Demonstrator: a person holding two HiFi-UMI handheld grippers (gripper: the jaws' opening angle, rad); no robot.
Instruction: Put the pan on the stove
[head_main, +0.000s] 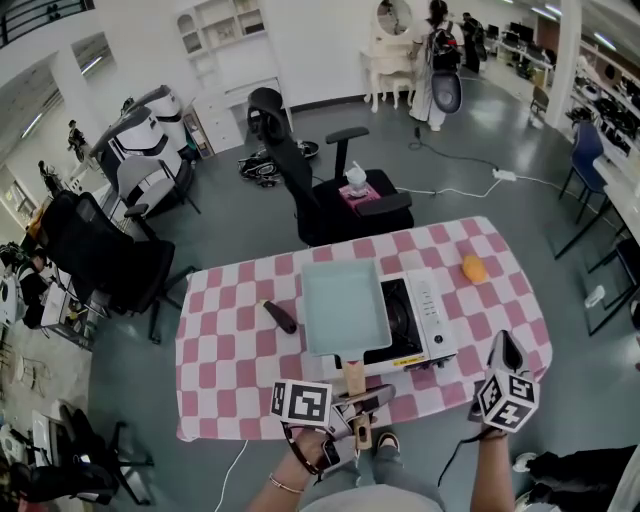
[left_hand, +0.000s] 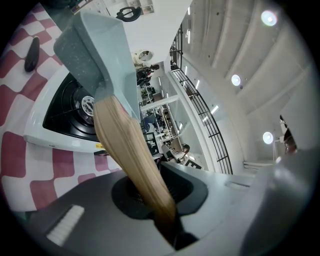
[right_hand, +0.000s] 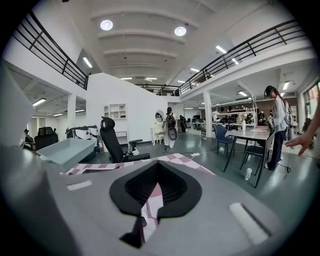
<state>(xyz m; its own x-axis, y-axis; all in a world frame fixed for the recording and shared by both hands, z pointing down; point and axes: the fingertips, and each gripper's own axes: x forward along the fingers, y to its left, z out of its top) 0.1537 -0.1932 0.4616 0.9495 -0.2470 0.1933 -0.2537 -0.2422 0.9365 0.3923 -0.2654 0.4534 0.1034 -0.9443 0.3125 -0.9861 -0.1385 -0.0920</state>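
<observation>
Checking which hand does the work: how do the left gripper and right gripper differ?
The left gripper is clamped on the pan's wooden handle; the right gripper has its jaws together on nothing. The left gripper sits in front of the stove, while the right gripper hangs off to the side near the table corner. Both carry a marker cube.

No legible text; yellow label (head_main: 408, 361) on stove (head_main: 432, 318) front unreadable.
</observation>
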